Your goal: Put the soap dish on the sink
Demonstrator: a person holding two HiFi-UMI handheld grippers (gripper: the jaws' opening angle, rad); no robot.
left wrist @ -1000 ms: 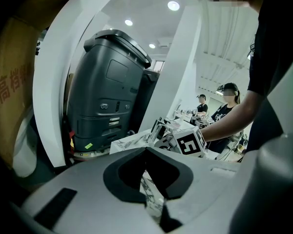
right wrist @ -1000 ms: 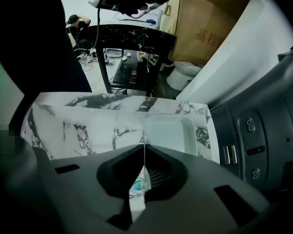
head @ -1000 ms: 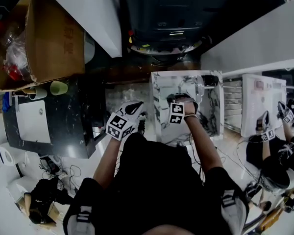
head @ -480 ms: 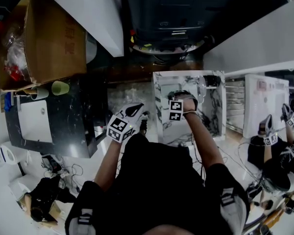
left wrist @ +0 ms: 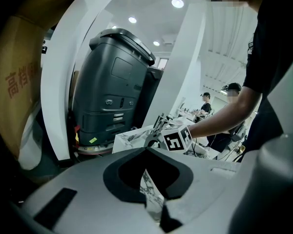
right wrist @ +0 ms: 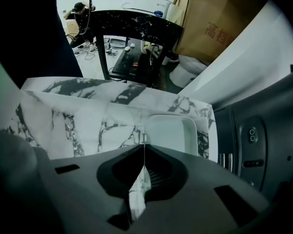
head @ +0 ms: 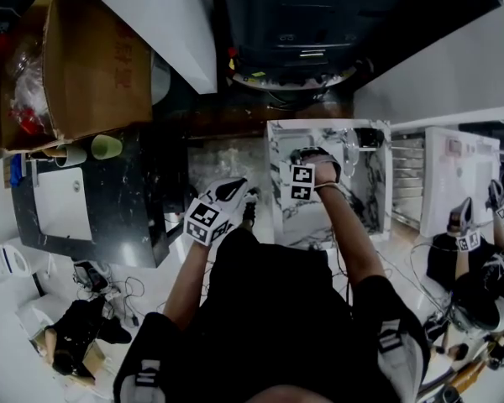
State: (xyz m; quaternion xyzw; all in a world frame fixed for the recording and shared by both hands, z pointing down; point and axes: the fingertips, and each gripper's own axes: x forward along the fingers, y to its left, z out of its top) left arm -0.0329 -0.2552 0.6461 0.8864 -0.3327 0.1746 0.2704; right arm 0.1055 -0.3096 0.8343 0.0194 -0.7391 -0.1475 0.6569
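A pale rectangular soap dish [right wrist: 173, 133] is over the far right part of the white marble table [right wrist: 78, 116]. My right gripper [right wrist: 144, 144] is shut on the dish's left wall, so the dish juts out to the right of the jaws. Whether the dish rests on the table or hangs just above it I cannot tell. In the head view the right gripper [head: 311, 159] is over that table [head: 365, 183]. My left gripper [head: 235, 190] hangs left of the table, shut and holding nothing [left wrist: 146, 150]. A white sink basin [head: 60, 208] is set in the black counter [head: 126, 200] far to the left.
A cardboard box [head: 84, 57] and a green cup [head: 105, 148] stand at the black counter's far side. A dark grey machine [head: 294, 23] is beyond the marble table. A white drawer unit [head: 454, 183] and another person with grippers [head: 479, 259] are to the right. Cables lie on the floor.
My right gripper has edged a little farther across the marble table. The left gripper has stayed about where it was.
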